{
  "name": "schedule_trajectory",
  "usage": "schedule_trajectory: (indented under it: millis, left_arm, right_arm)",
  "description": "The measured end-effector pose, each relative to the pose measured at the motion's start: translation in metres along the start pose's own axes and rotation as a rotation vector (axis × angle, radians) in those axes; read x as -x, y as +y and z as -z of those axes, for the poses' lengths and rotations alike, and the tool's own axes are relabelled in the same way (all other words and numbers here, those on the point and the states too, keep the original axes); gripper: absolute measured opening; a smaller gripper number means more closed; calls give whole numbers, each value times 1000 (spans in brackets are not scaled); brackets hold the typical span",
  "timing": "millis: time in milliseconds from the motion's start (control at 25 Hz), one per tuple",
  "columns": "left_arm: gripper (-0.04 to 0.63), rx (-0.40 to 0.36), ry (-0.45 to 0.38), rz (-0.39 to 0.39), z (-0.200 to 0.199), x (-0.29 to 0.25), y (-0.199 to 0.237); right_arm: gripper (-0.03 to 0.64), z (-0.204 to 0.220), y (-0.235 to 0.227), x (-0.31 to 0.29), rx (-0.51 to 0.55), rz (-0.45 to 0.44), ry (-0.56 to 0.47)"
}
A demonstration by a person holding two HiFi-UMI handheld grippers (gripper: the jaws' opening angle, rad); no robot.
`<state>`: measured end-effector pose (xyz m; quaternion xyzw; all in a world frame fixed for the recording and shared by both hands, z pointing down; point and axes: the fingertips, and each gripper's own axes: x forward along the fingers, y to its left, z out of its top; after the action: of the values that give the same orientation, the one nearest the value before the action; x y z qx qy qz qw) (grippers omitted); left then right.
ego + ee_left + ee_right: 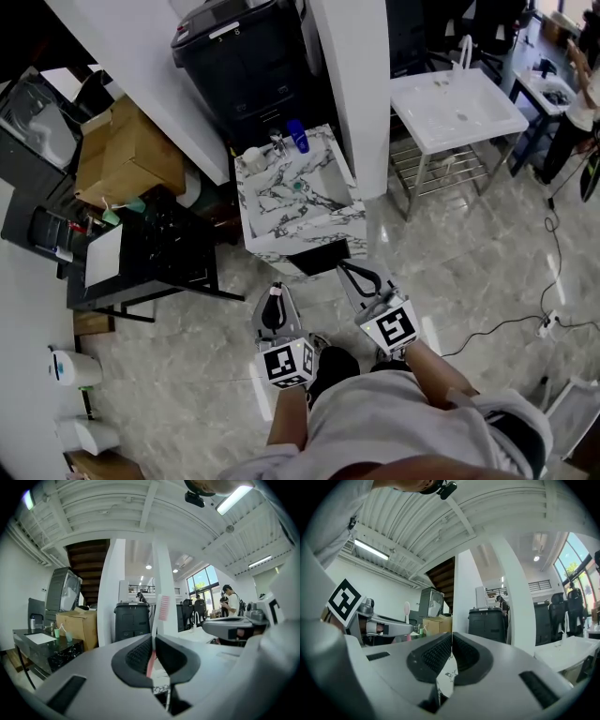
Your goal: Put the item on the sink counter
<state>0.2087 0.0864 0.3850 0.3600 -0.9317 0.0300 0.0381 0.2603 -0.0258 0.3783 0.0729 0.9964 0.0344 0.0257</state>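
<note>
My left gripper (273, 302) is shut on a pink toothbrush (163, 607). The brush stands upright between the pads, bristle head on top, handle (150, 662) pinched low. Both grippers hover above the floor, just short of the marble sink counter (269, 228). My right gripper (351, 273) is shut with nothing between its jaws, and it sits level beside the left one. In the right gripper view the jaws (451, 643) meet, and the toothbrush (407, 611) shows at the left in the left gripper (389, 628). The marble counter's basin (309, 192) lies straight ahead.
A blue bottle (297, 137) and a faucet (277, 143) stand at the counter's back. A black bin (246, 56) is behind it, a white pillar (361, 84) to its right, a black table (150, 258) to its left. A white sink (457, 110) stands further right. A cable (506, 323) crosses the floor.
</note>
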Motion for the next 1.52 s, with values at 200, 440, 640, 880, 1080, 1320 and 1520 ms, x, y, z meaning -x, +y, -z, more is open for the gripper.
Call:
schedule_trajectory:
  millis: [200, 440, 640, 880, 1080, 1320, 1520]
  left_arm:
    - [32, 5, -32, 32, -10, -26, 33]
    - [32, 37, -44, 42, -9, -45, 95]
    - [32, 54, -46, 62, -6, -58, 141]
    - [32, 59, -49, 96, -1, -61, 196]
    - [32, 77, -41, 105, 7, -64, 235]
    - [32, 109, -19, 120, 20, -79, 249]
    - [32, 106, -3, 149, 23, -111, 252]
  right_arm:
    - [5, -11, 10, -44, 35, -10, -3]
    - [5, -11, 43, -104, 43, -44, 11]
    - [5, -15, 65, -155, 39, -46, 9]
    - [5, -7, 92, -203, 23, -22, -6]
    - [5, 10, 115, -234, -19, -38, 43]
    - [5, 31, 109, -256, -51, -34, 123]
    - [5, 42, 78, -284, -49, -12, 107]
